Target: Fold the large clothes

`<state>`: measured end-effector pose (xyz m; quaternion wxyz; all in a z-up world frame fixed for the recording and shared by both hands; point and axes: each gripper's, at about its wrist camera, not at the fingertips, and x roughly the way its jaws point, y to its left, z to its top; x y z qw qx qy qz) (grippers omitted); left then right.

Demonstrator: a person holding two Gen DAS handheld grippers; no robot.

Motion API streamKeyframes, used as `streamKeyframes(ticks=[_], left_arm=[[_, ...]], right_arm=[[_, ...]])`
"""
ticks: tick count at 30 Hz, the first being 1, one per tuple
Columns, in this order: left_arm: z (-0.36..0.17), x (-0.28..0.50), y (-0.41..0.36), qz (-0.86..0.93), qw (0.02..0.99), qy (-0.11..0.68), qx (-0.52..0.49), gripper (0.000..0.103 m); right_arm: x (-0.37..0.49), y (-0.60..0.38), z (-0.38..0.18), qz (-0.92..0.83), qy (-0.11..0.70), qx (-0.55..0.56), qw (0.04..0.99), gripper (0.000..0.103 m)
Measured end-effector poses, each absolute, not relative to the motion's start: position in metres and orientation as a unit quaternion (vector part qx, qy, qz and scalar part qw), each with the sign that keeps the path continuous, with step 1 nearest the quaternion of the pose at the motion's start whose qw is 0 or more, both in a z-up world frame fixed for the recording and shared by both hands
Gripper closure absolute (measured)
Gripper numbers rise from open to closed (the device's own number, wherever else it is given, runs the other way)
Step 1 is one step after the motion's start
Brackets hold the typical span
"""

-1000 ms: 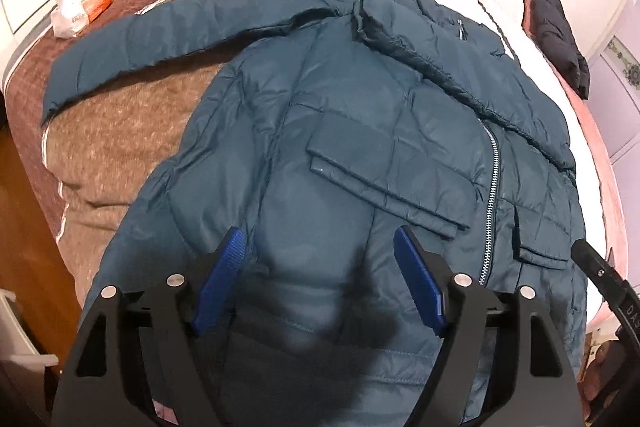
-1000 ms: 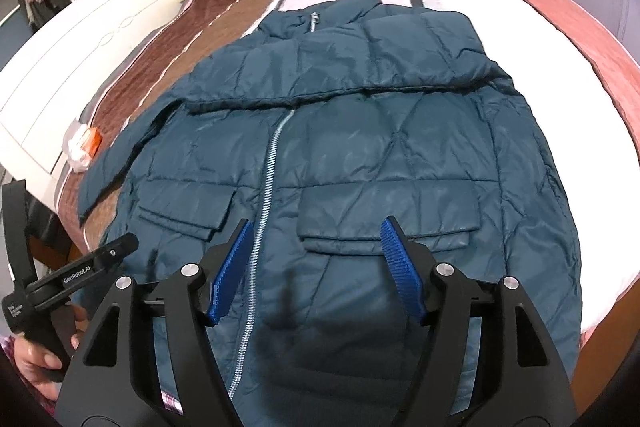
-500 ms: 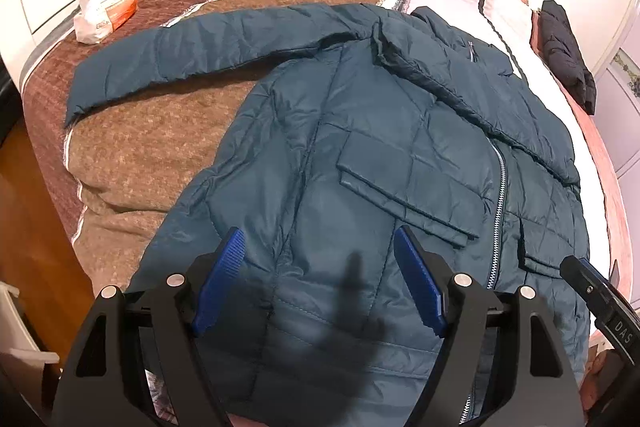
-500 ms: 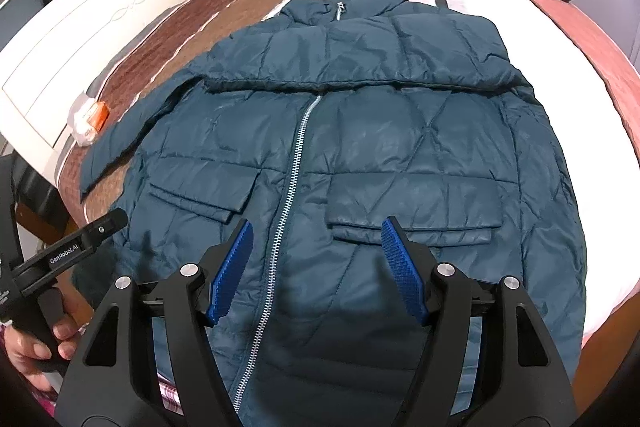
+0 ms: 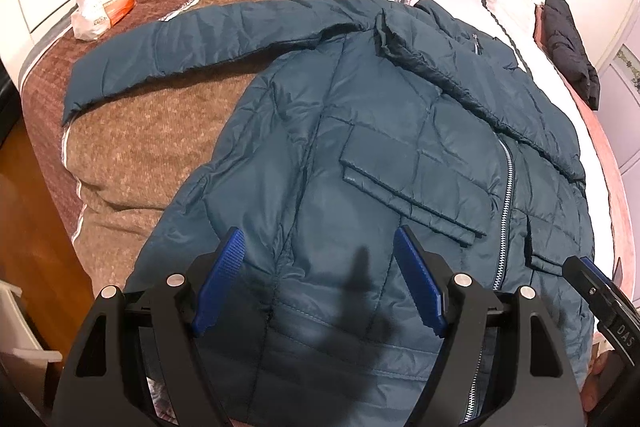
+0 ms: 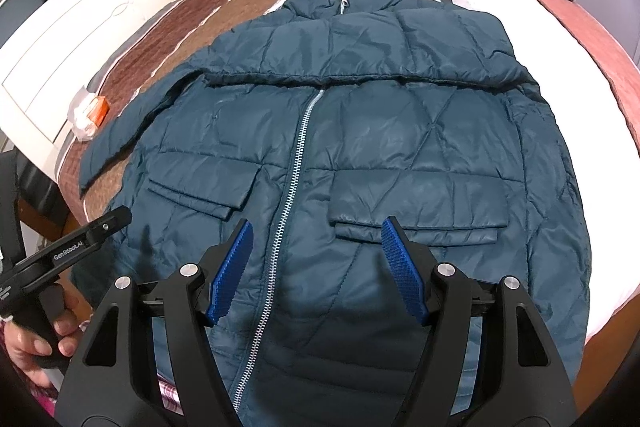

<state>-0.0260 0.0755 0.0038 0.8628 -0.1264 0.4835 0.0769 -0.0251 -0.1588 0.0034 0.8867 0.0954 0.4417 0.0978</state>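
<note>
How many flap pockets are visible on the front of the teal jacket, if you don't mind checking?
2. One pocket flap lies left of the zipper, the other pocket flap right of it, on the teal jacket. The folded sleeve may hide others.

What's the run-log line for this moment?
jacket: flat, zipped | one sleeve spread | left gripper: open, empty | right gripper: open, empty

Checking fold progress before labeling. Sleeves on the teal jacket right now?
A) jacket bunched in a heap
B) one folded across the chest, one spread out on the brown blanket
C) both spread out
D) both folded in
B: the jacket has one sleeve lying across its chest; the other sleeve stretches out over the brown blanket.
</note>
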Motion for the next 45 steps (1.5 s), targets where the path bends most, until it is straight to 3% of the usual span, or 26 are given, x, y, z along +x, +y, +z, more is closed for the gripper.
streamKeyframes(ticks=[9, 19, 27, 36, 42, 43, 45], left_arm=[[0.004, -0.021, 0.087, 0.089, 0.86, 0.483, -0.138, 0.028], [-0.001, -0.012, 0.185, 0.183, 0.847, 0.462, -0.189, 0.028], [-0.02, 0.003, 0.282, 0.234, 0.818, 0.441, -0.287, 0.028], [-0.058, 0.036, 0.329, 0.189, 0.76, 0.408, -0.469, 0.028], [-0.069, 0.054, 0.339, 0.205, 0.731, 0.383, -0.527, 0.027], [-0.068, 0.056, 0.338, 0.21, 0.73, 0.381, -0.527, 0.028], [-0.065, 0.06, 0.336, 0.23, 0.732, 0.386, -0.511, 0.047]], right_arm=[[-0.023, -0.148, 0.0, 0.125, 0.451, 0.086, 0.88, 0.036], [-0.013, -0.133, 0.002, 0.144, 0.451, 0.053, 0.879, 0.036], [0.027, -0.118, 0.017, 0.122, 0.436, 0.028, 0.891, 0.036], [0.055, -0.099, 0.031, 0.125, 0.419, 0.032, 0.899, 0.036], [0.06, -0.1, 0.022, 0.133, 0.438, 0.031, 0.889, 0.036], [0.06, -0.101, 0.021, 0.134, 0.441, 0.035, 0.887, 0.036], [0.061, -0.104, 0.02, 0.135, 0.445, 0.04, 0.884, 0.036]])
